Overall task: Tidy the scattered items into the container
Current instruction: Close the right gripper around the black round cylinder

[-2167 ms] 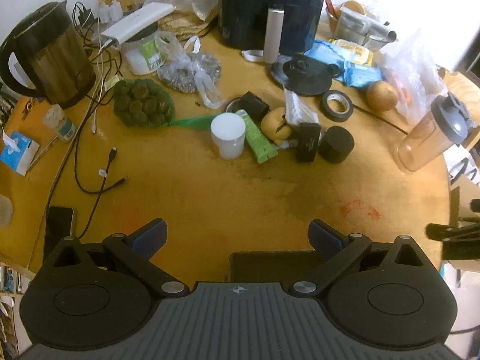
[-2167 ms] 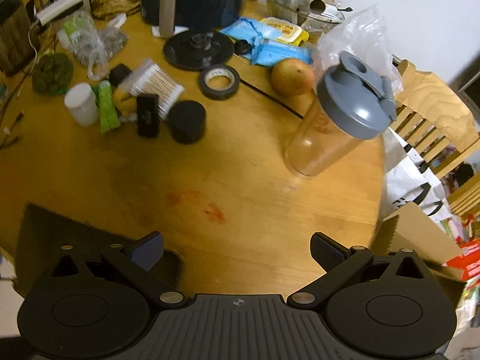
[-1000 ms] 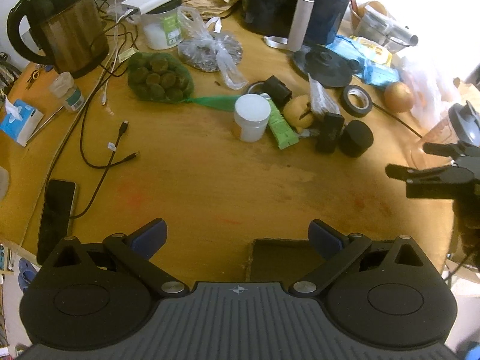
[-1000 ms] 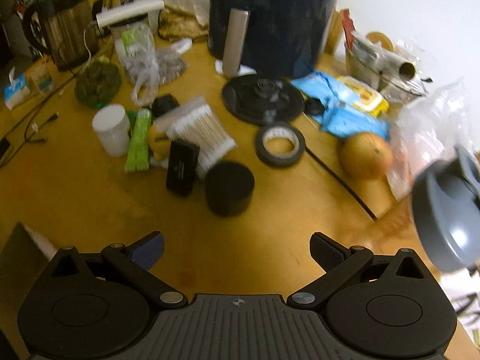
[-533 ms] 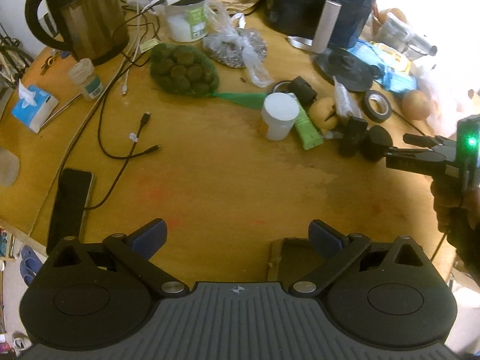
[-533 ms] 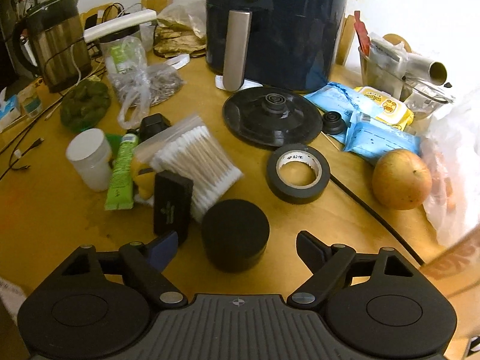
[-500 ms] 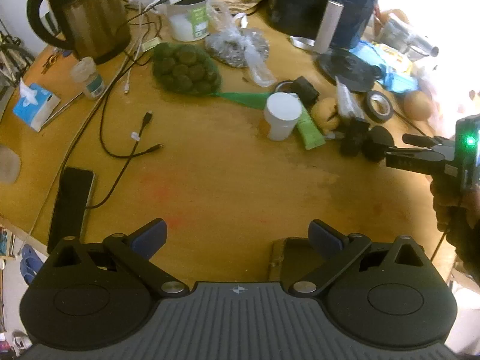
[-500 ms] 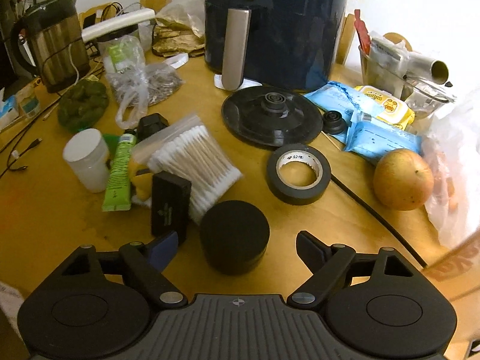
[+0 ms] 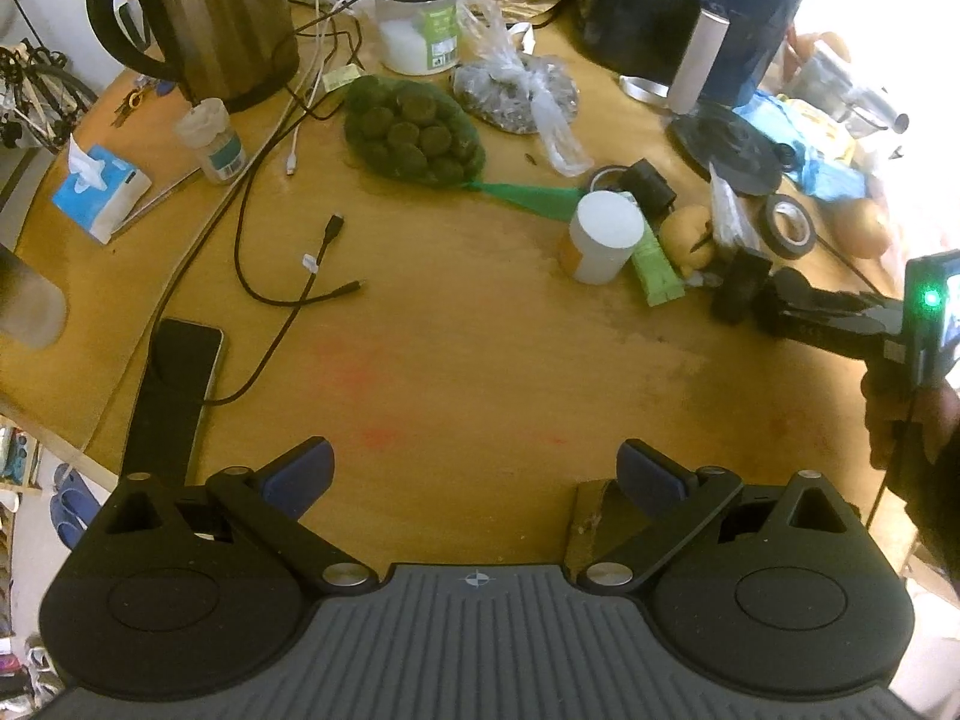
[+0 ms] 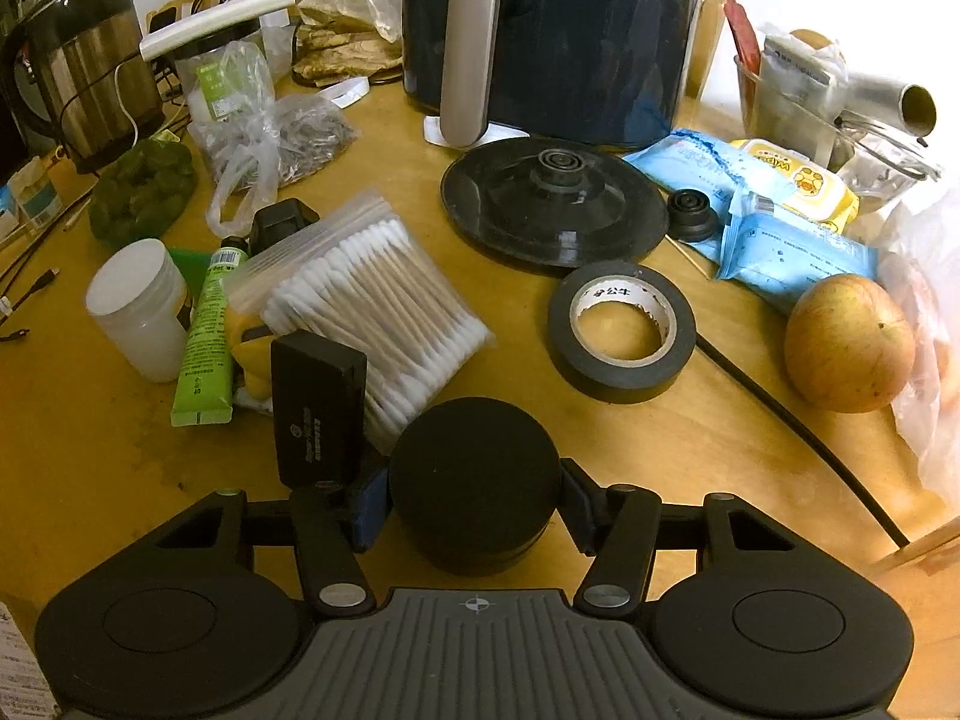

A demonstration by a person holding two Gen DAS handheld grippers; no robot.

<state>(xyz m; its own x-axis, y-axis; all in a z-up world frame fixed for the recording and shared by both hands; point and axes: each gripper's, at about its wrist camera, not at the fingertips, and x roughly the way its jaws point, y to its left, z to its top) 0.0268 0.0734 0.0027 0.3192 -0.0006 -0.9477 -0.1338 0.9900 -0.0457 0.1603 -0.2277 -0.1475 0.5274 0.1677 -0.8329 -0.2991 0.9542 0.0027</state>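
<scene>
A black round jar point(image 10: 474, 462) stands on the wooden table between the fingers of my right gripper point(image 10: 474, 507). The jaws are closing, and both blue pads touch its sides. Just left of the jar a black flat case point(image 10: 318, 414) leans on a bag of cotton swabs point(image 10: 372, 294). A green tube point(image 10: 207, 342), a white jar point(image 10: 141, 312) and a tape roll point(image 10: 621, 330) lie around them. My left gripper point(image 9: 477, 471) hangs open and holds nothing above the near table edge. A dark box corner point(image 9: 591, 516) shows under its right finger. At the right edge of the left wrist view, a hand holds the right gripper point(image 9: 804, 306).
An air fryer point(image 10: 552, 30), a kettle point(image 9: 222, 18) and a black lid point(image 10: 552, 210) stand at the back. An apple point(image 10: 849, 342) and wipe packs point(image 10: 780, 240) lie at the right. A phone point(image 9: 180, 384), loose cables point(image 9: 282, 276) and a green net bag point(image 9: 414, 132) lie to the left.
My right gripper came down and forward to the black jar, and its jaws narrowed from wide open until they met the jar's sides. The left gripper drifted a little across the table, still open.
</scene>
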